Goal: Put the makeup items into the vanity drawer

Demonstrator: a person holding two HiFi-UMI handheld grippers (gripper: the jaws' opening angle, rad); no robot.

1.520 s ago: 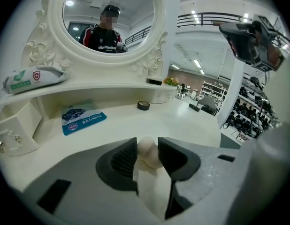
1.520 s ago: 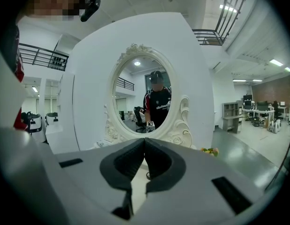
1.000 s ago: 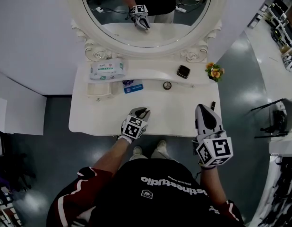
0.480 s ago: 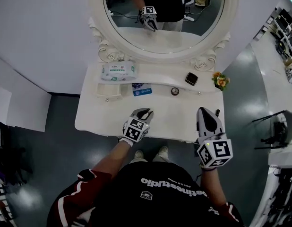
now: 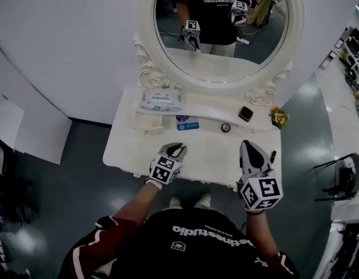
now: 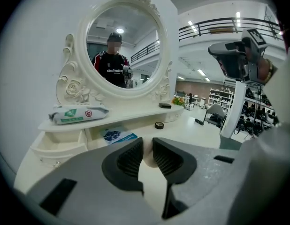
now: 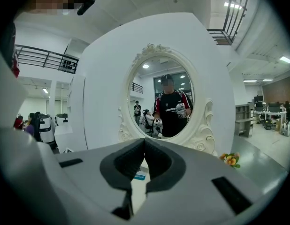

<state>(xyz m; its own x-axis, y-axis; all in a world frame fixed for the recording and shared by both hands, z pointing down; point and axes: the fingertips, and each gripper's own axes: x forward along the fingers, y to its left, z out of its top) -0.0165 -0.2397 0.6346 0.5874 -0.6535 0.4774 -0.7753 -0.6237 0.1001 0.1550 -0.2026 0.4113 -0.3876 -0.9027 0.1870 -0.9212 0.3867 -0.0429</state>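
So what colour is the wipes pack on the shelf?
The wipes pack is white with green labelling, clearest in the left gripper view.

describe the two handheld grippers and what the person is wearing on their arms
Both the left gripper and right gripper have light grey moulded shells tapering to a beak, with dark ribbed fingers inside. Each carries a white cube covered in black square markers at its rear. No cables show. The person wears a black top with dark red sleeves trimmed with white stripes.
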